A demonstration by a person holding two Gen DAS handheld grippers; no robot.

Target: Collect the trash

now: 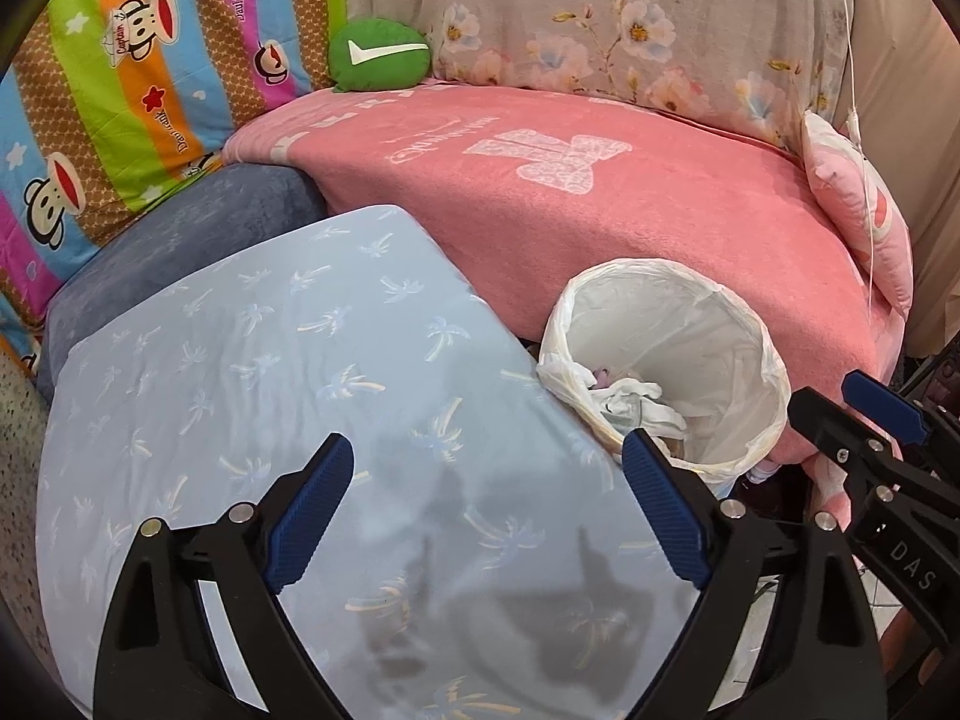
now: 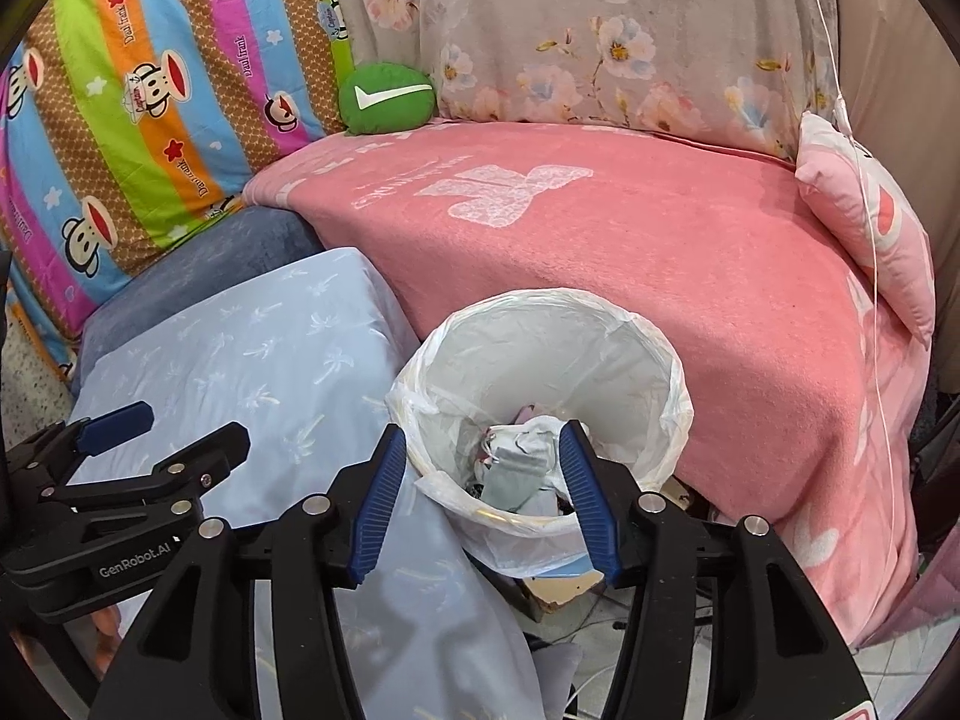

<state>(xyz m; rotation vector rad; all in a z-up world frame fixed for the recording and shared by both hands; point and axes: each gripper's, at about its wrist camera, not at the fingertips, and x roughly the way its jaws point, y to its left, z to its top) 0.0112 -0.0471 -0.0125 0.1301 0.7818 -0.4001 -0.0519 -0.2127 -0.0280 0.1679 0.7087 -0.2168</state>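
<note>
In the left wrist view, the left gripper (image 1: 489,510) hangs with its blue-padded fingers wide apart and nothing between them, over a pale blue pillow printed with palm trees (image 1: 288,384). Just to its right stands a round waste bin lined with a white plastic bag (image 1: 744,324), and crumpled white paper trash (image 1: 636,405) already lies inside; part of the right gripper shows at the right edge. No loose litter is visible on the pink fleece blanket covering the bed (image 1: 600,228), so collection looks largely done, though hidden corners cannot be ruled out. In the right wrist view, the right gripper (image 2: 480,501) hovers directly above the bin's near rim, fingers apart and empty, with the wadded paper and wrappers framed between them below. Around the bed sit a striped monkey-print quilt (image 2: 150,120), a green cushion with a white tick (image 2: 387,99), a grey floral cover (image 2: 600,36) and a small pink pillow (image 2: 870,228); tiled floor (image 2: 900,660) shows below.
</note>
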